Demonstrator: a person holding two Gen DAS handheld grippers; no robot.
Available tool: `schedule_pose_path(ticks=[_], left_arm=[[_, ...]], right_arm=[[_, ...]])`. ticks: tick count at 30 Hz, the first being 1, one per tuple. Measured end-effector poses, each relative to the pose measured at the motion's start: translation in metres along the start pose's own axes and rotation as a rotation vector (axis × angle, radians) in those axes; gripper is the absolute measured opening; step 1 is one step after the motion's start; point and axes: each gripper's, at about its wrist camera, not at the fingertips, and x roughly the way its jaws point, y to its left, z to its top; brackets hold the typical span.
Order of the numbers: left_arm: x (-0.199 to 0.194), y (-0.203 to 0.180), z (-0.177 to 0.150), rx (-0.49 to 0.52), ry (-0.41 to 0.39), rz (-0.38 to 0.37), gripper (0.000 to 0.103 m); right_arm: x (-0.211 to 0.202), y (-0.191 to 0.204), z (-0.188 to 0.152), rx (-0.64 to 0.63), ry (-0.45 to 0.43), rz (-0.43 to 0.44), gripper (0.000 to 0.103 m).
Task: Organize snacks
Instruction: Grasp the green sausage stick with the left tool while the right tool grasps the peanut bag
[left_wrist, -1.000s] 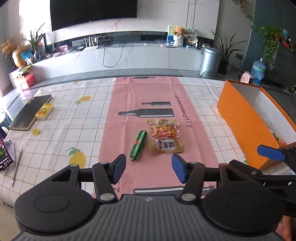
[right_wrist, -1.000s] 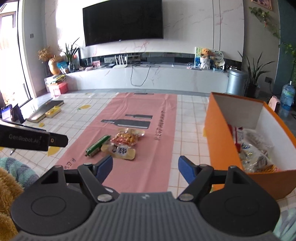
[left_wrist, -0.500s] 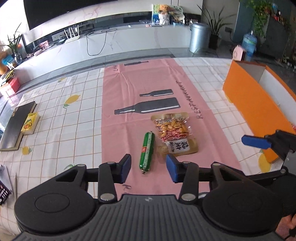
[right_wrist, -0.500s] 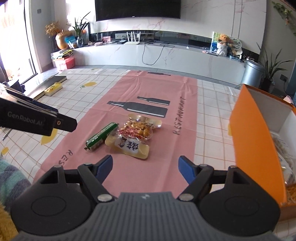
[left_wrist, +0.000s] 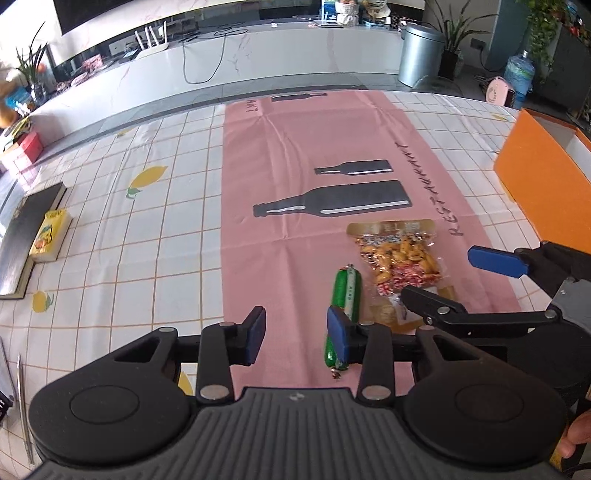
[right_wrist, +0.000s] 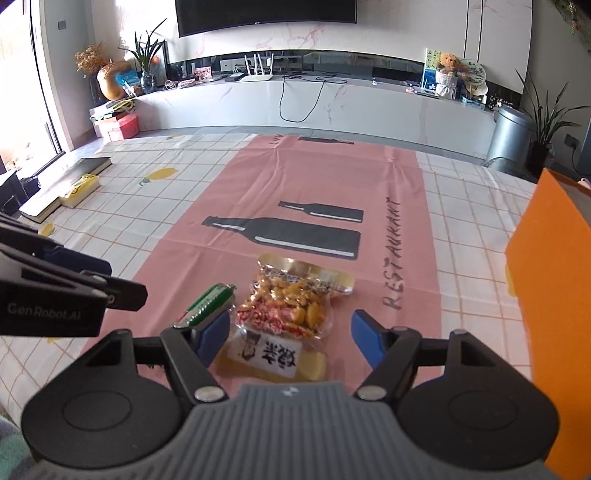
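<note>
Right gripper (right_wrist: 288, 334): fingers spread, straddling the snack bag (right_wrist: 286, 314) on the table (right_wrist: 147, 199), lined up to pinch.
Left gripper (left_wrist: 297, 334): fingers spread, beside the green sausage (left_wrist: 345, 291).
Orange box (right_wrist: 550, 295): likely destination.

Marble wall with dark television (right_wrist: 266, 14), long white console (right_wrist: 295, 107), potted plants, daylight from left

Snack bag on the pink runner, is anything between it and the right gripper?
Nothing visible. The right gripper is open with the snack bag directly ahead between its fingers; the green sausage lies just beside the bag, by the left finger.
</note>
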Motion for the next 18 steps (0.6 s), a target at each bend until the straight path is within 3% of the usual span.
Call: schedule_pose_path(ticks=[3, 5, 12, 18], left_arm=[[0.006, 0.007, -0.001, -0.021, 0.009, -0.003, 0.045], [0.009, 0.010, -0.003, -0.028, 0.015, -0.007, 0.045], [0.021, 0.012, -0.006, -0.044, 0.042, -0.030, 0.045], [0.022, 0.004, -0.007, -0.019, 0.034, -0.068, 0.045]], right_arm=[[0.010, 0.006, 0.001, -0.007, 0.009, 0.005, 0.071], [0.017, 0.008, 0.002, -0.009, 0.011, -0.018, 0.078], [0.034, -0.002, 0.004, 0.051, 0.020, -0.007, 0.077], [0.041, -0.014, -0.006, 0.067, 0.035, 0.006, 0.057]])
